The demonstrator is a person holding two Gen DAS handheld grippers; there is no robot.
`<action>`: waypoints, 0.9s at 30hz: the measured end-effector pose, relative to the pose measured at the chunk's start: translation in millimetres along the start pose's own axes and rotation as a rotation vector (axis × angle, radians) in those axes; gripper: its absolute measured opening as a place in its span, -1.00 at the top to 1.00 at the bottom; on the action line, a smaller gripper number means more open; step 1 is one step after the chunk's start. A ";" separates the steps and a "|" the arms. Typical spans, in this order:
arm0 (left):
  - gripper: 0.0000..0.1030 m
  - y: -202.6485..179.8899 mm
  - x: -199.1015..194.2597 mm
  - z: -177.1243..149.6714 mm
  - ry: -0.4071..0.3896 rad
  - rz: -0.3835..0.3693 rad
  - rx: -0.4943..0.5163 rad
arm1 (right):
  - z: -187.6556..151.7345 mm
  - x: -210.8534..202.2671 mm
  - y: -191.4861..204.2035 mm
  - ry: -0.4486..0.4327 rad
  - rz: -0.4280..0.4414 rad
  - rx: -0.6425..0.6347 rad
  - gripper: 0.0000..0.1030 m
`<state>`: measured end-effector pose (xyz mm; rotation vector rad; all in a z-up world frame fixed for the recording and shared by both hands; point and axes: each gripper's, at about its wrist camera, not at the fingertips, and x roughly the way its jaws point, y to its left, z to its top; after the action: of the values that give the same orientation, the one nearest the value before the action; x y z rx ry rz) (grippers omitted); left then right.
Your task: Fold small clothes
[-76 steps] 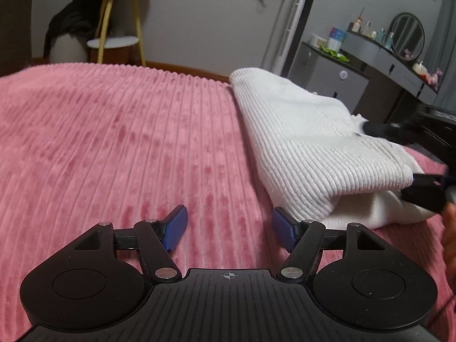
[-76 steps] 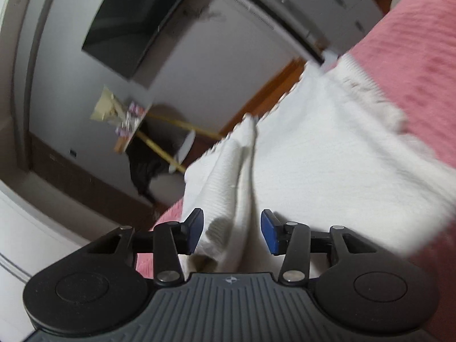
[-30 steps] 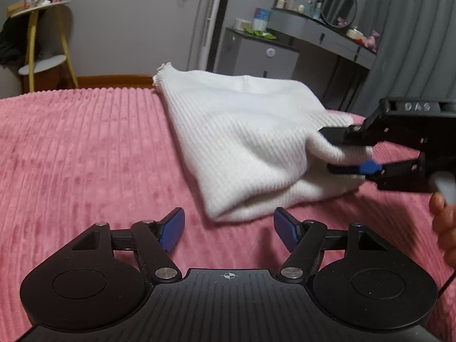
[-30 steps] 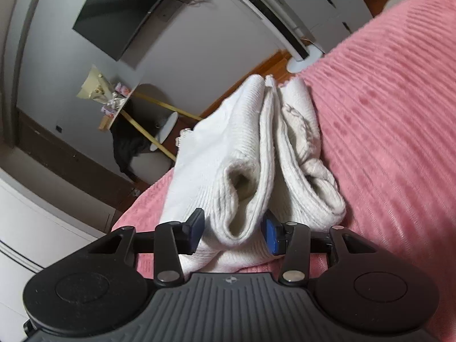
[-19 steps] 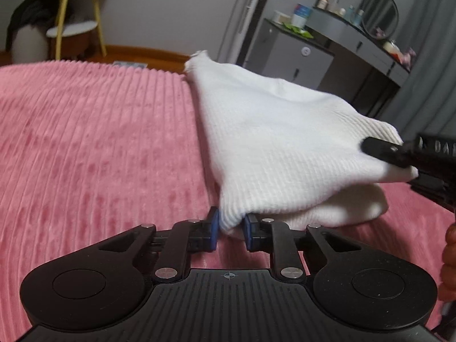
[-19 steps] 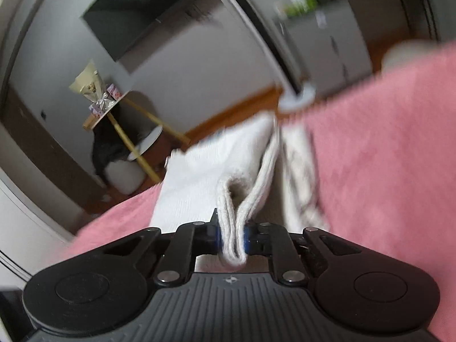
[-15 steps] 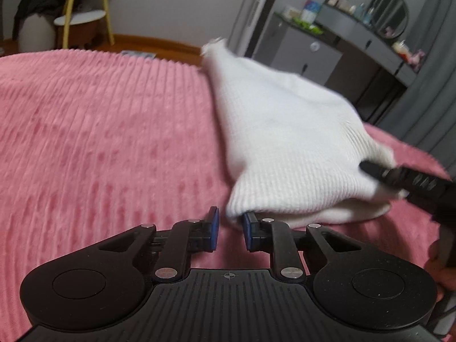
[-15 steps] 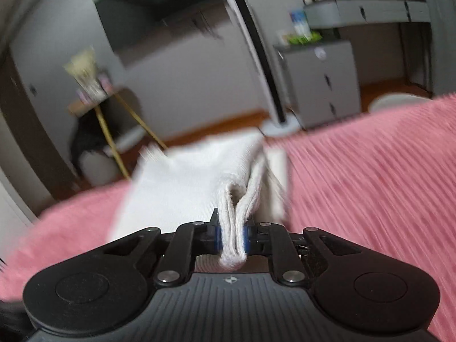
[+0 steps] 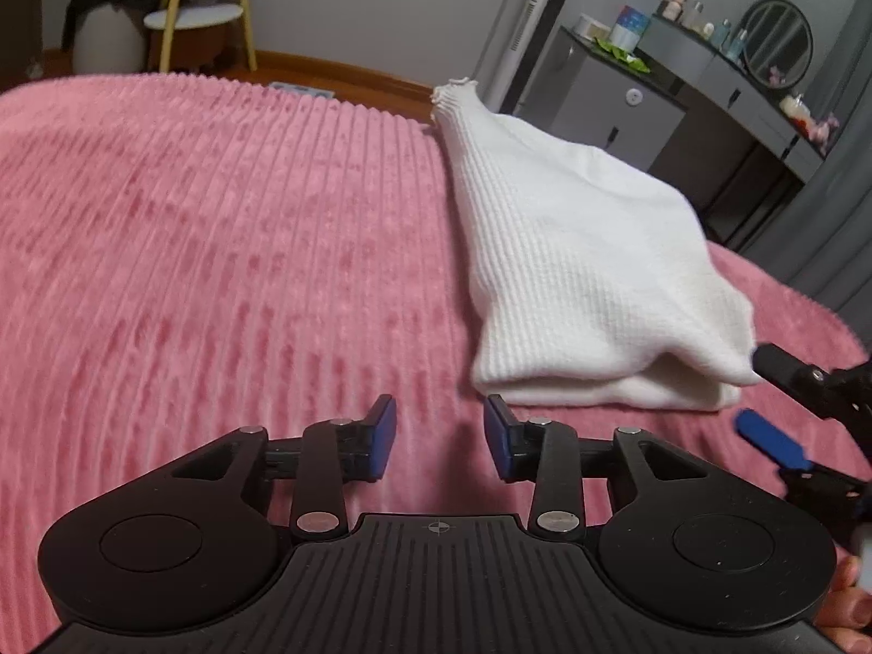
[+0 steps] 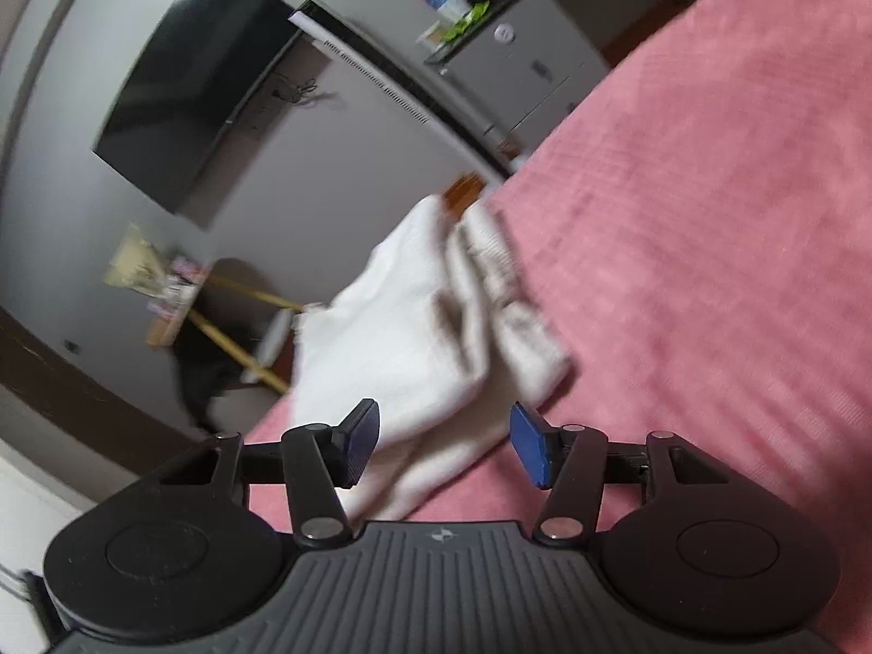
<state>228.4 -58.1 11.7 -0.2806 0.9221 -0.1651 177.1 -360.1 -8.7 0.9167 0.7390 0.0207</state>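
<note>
Fingers of our left gripper (image 9: 440, 438) and right gripper (image 10: 446, 447) stand apart, gripping nothing. The folded white knit garment (image 9: 588, 267) lies centre-right on the pink blanket (image 9: 218, 250), so we judge it released to rest flat.

Right wrist view motion-blurred: white knit garment (image 10: 430, 321) folds indistinct. Left wrist view: right gripper (image 9: 763, 398) cut off by right edge; garment's underside hidden against bed (image 9: 218, 250).

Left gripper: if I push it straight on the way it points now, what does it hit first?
Probably the near folded edge of the white garment, just ahead and slightly right of the open left gripper; depth is uncertain.
</note>
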 end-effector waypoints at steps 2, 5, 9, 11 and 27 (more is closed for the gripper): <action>0.16 -1.6 -1.0 -1.3 0.009 -0.037 -0.029 | -3.6 4.1 -3.2 0.011 0.033 0.048 -0.05; 0.14 0.9 2.0 -1.5 0.020 -0.099 -0.077 | -8.1 18.2 -4.3 0.037 0.031 0.119 -0.05; 0.14 4.9 10.7 3.6 0.025 -0.219 -0.178 | -12.1 27.2 -6.4 0.051 0.072 0.189 0.14; 0.14 6.3 17.5 6.1 0.020 -0.270 -0.224 | -8.6 27.4 -6.0 0.033 0.072 0.185 0.18; 0.77 22.0 46.5 23.2 -0.035 -0.374 -0.445 | 3.2 54.4 -13.5 -0.016 0.107 0.206 0.84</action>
<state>275.2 -45.3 -17.2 -0.8674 0.8582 -0.2982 216.3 -353.6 -48.4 1.1508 0.6847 0.0319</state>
